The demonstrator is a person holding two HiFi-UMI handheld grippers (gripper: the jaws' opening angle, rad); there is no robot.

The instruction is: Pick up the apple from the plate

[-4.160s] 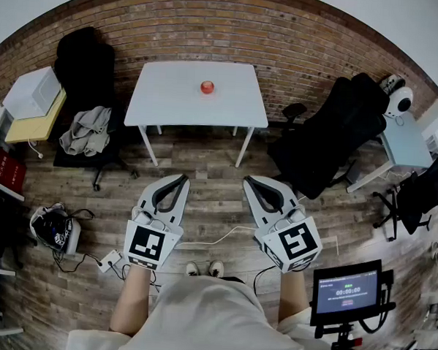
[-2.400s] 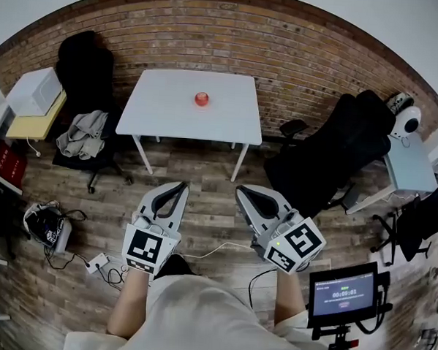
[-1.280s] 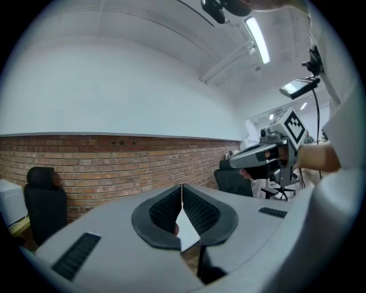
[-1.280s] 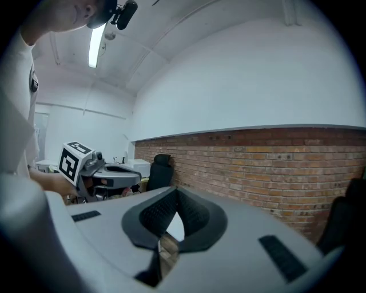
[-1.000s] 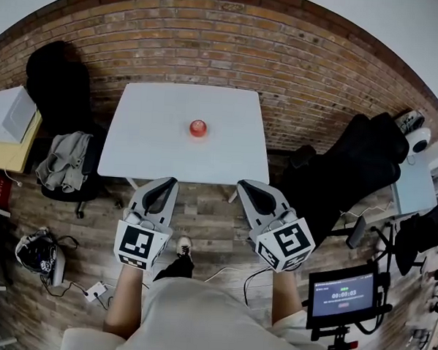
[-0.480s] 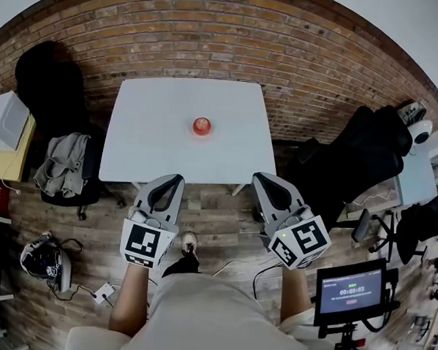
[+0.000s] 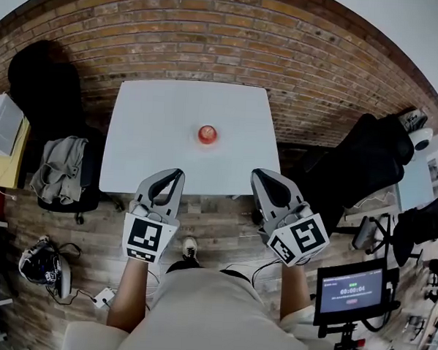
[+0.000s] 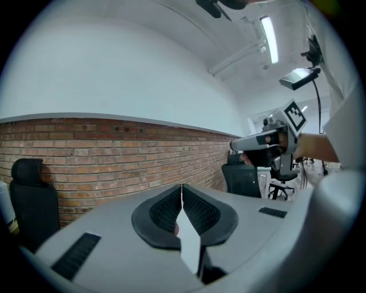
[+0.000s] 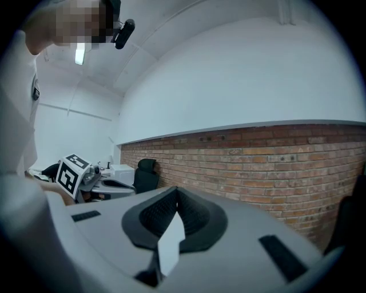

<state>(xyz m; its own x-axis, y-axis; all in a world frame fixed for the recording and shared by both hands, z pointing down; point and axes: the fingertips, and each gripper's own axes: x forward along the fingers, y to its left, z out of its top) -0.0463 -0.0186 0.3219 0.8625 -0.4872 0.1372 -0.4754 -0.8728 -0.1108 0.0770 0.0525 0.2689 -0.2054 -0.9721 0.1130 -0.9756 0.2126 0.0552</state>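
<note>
A red apple [image 7: 206,134] sits in the middle of the white table [image 7: 140,152]; I cannot make out a plate under it against the white top. My left gripper [image 7: 178,173] is shut and empty, its tips over the table's near edge, short of the apple and to its left. My right gripper [image 7: 256,173] is also shut and empty, at the near edge to the apple's right. In the left gripper view the jaws [image 8: 182,190] meet tip to tip. The right gripper view shows the same [image 9: 176,192]. Both point roughly level at the brick wall.
A brick wall [image 7: 211,46] runs behind the table. A black chair with grey clothes [image 7: 58,166] stands to the left, and another black chair [image 7: 366,156] to the right. A small screen [image 7: 352,291] is at lower right, and a bag [image 7: 42,265] lies on the wooden floor.
The person has walked up to the table, so it and the apple are now much closer. Both grippers have moved forward to its near edge and stayed shut.
</note>
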